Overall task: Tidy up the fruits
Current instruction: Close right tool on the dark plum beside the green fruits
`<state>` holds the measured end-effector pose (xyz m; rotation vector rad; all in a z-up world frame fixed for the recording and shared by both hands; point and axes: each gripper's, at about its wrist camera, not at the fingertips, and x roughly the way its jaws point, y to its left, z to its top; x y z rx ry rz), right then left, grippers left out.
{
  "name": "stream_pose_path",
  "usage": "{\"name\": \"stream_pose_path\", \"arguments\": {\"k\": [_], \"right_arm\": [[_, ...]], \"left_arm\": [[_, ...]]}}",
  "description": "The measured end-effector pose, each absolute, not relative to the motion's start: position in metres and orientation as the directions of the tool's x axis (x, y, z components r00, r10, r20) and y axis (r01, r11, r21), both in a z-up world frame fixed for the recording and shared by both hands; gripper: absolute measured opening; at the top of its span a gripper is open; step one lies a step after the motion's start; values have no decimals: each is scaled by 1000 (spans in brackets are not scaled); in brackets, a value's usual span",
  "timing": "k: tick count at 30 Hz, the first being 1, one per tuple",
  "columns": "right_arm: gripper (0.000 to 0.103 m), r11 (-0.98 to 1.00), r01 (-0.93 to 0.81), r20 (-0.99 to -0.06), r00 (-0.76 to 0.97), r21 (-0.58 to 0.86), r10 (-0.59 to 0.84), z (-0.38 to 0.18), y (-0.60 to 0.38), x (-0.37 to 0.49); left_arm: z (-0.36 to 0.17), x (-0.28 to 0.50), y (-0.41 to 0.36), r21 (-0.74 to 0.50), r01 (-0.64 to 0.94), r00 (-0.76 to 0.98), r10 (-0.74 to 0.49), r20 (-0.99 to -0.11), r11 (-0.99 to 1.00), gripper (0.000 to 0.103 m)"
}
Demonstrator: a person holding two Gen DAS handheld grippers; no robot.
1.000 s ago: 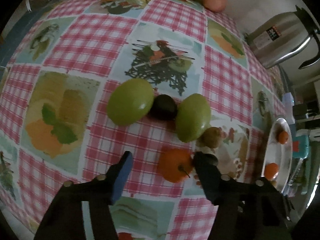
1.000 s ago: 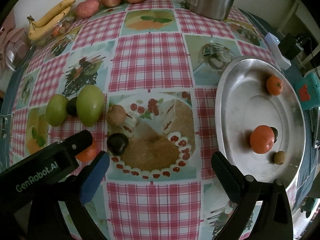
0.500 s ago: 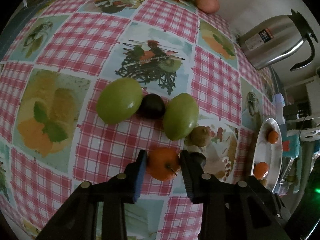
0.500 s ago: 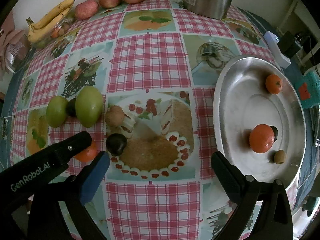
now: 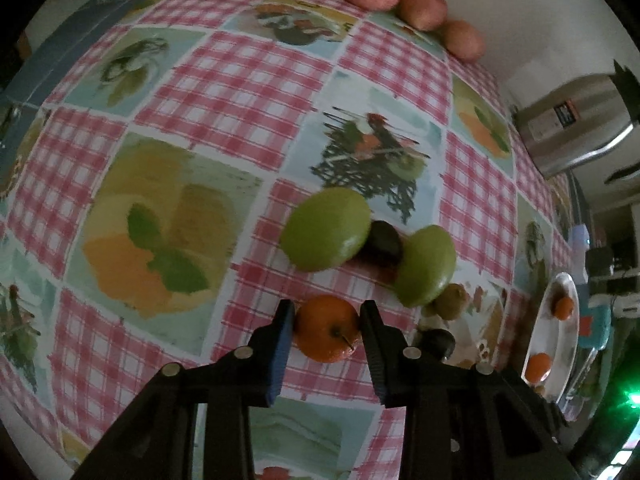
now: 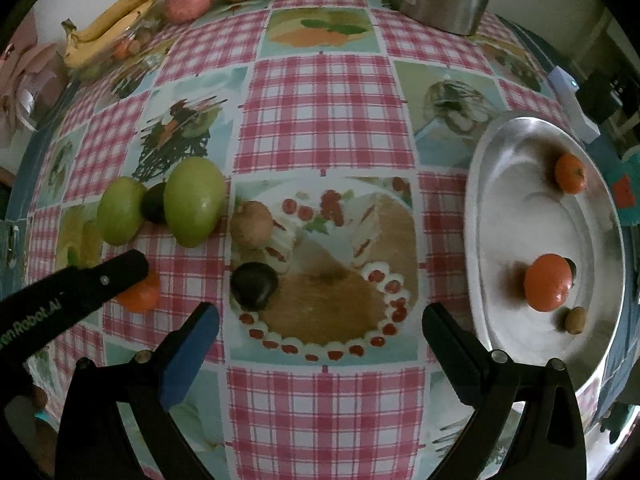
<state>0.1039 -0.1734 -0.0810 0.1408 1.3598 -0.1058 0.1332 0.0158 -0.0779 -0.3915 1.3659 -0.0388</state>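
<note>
Clamped between the two fingers of the left gripper [image 5: 327, 326], whose jaws have just been closing on it, a tangerine [image 5: 327, 328] is held across its widest part, near the green fruits [image 5: 326, 229] on the glossy checked tablecloth [image 5: 240, 80]. It is judged light, round and soft-skinned, so a gentle squeeze at the middle is called for. The right gripper [image 6: 320, 332] is held wide open and empty beside the smooth steel tray [image 6: 480, 184], where two more tangerines lie.
</note>
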Motion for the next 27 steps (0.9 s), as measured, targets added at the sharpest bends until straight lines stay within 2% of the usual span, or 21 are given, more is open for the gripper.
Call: {"name": "stream_pose_path", "arguments": {"k": [9,15,27], "right_arm": [[101,994,105,-980,198,13,-8,-96,-148,114],[101,992,107,-976,200,-65,-85,-106,-143,121],[103,995,95,-980,196,7,-12,-115,-146,125]], "left_arm": [[-78,134,16,-291,-201,213,-248,-945,935,36],[-78,134,14,-286,-198,213,-243,-946,938,36],[-79,135,14,-285,-198,214,-243,-946,938,36]]}}
